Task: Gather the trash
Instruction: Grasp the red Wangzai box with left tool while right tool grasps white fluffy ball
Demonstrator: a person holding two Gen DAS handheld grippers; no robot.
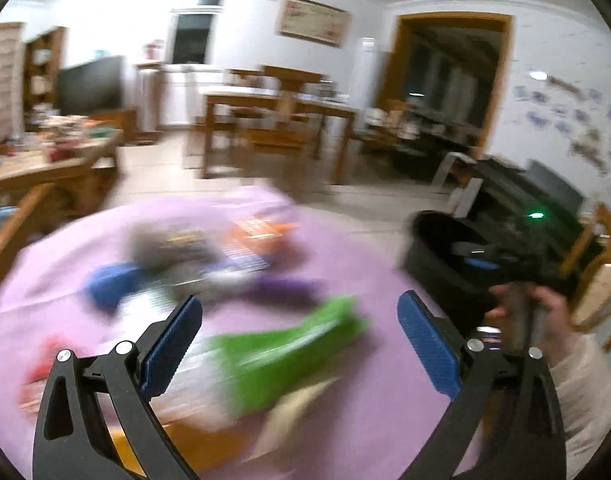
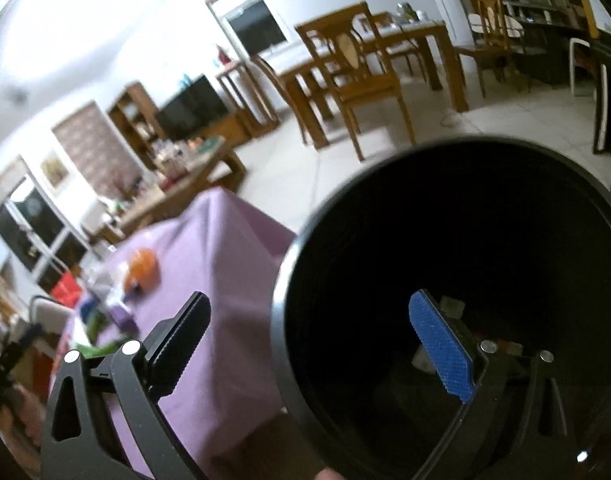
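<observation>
From the left wrist we see our left gripper spread wide with nothing between its blue pads, hanging over the table under its purple cloth. The trash lies scattered there: a green packet just ahead of the fingers, a purple wrapper beyond it, a blue piece, an orange-printed packet at the far side and something red at the left edge. Everything is smeared by blur, so shapes are uncertain. We judge the risk to be closing on a badly placed target: the thin packets could slide on the cloth, or the cloth itself could bunch between the pads. Our right hand shows at the right by the black bin.

From the right wrist, our right gripper is likewise released and empty, one finger over the cloth, the other over the bin's dark mouth. A few pale scraps seem to lie inside. The bin stands close beside the table, so a careless swing could knock its rim. An orange piece still sits on the cloth.
</observation>
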